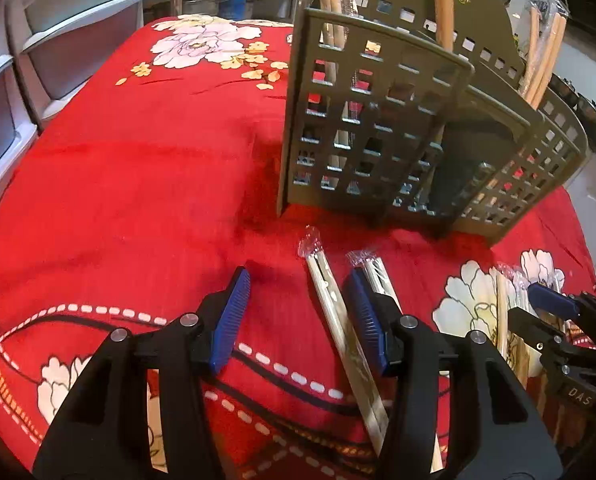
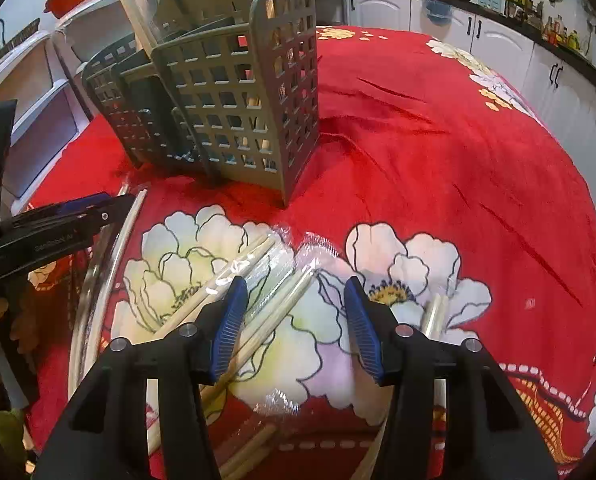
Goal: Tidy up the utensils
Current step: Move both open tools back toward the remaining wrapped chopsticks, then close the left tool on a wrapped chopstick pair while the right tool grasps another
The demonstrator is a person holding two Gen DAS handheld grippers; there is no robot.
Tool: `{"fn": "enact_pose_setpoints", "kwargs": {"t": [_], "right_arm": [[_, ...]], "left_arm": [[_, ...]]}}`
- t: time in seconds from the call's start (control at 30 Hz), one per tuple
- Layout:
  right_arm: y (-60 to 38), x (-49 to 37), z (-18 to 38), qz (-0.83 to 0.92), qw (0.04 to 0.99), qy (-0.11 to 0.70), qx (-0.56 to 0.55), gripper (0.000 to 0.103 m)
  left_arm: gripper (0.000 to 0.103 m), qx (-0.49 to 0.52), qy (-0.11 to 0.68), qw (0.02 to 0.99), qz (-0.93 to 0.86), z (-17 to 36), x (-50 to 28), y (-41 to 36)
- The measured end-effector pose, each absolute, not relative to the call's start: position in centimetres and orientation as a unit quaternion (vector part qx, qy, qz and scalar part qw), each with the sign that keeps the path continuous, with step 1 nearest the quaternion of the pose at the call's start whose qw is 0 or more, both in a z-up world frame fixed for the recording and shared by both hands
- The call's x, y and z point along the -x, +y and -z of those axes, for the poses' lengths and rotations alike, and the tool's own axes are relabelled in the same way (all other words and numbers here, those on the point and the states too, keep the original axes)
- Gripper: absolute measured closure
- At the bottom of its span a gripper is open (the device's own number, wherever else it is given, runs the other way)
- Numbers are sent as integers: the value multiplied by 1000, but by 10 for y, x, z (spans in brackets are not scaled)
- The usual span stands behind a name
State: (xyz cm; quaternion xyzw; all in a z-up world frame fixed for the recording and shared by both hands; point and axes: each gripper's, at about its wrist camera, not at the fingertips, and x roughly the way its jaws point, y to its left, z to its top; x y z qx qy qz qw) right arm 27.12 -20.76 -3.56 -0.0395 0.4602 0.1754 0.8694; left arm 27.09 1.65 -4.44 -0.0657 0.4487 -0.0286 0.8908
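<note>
Wrapped chopsticks lie on the tablecloth in front of the utensil holder.

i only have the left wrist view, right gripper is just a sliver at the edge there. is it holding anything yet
Observer: No. In the right wrist view the right gripper is open. A wrapped chopstick pair lies on the cloth between its fingers, not pinched.
Operator: anything else close to it
Observer: A shorter wrapped pair lies just outside the finger on the right of that view.
Operator: whats past the table on that side
Observer: White cabinets with dark handles, under a cluttered counter.
</note>
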Motion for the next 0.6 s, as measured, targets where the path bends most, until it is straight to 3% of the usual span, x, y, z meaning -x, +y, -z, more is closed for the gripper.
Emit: {"fn": "enact_pose_setpoints", "kwargs": {"t": [0.4,0.6], "right_arm": [[-237,-289,35,-178,867,461,-61,93],[-248,-290,31,-203,855,461,-125,95]], "left_arm": [[89,108,437,893,28,47,-277,39],[96,146,430,890,39,46,-272,51]]}}
